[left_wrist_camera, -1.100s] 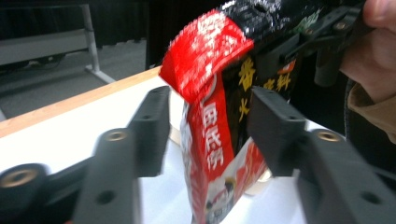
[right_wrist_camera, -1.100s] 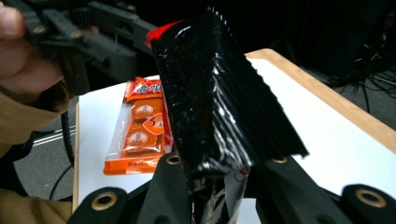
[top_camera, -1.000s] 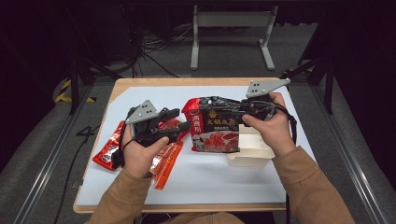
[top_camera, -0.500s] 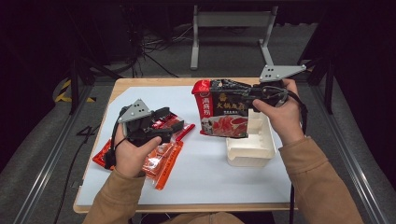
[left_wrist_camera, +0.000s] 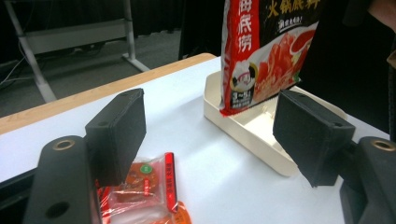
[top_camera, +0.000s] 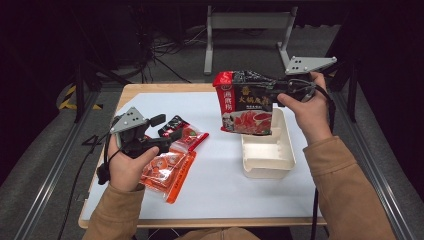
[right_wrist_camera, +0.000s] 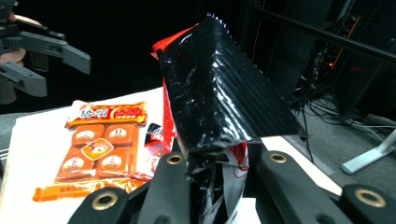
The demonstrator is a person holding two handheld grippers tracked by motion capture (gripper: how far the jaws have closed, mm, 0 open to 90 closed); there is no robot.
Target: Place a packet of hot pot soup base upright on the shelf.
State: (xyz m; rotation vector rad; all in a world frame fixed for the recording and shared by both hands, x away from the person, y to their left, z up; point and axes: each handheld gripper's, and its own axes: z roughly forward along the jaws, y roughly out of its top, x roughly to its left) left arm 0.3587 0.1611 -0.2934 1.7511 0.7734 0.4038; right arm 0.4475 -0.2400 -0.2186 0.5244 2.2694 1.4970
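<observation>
Right gripper [top_camera: 274, 93]: clamps pouch [top_camera: 245, 102] by its edge, hanging over tray [top_camera: 266, 165], likely for emptying.
Left gripper [top_camera: 167, 127]: jaws just widened, empty, left of tray above sachets [top_camera: 167, 167].

A white-topped table [top_camera: 220, 195] carries a cream tray [top_camera: 267, 155] and, well apart, orange-red sachets [top_camera: 167, 170].

A white sheet [top_camera: 215, 190] covers the wooden bench [top_camera: 150, 89]; beyond the bench's far edge stands a grey metal stand [top_camera: 247, 22].
</observation>
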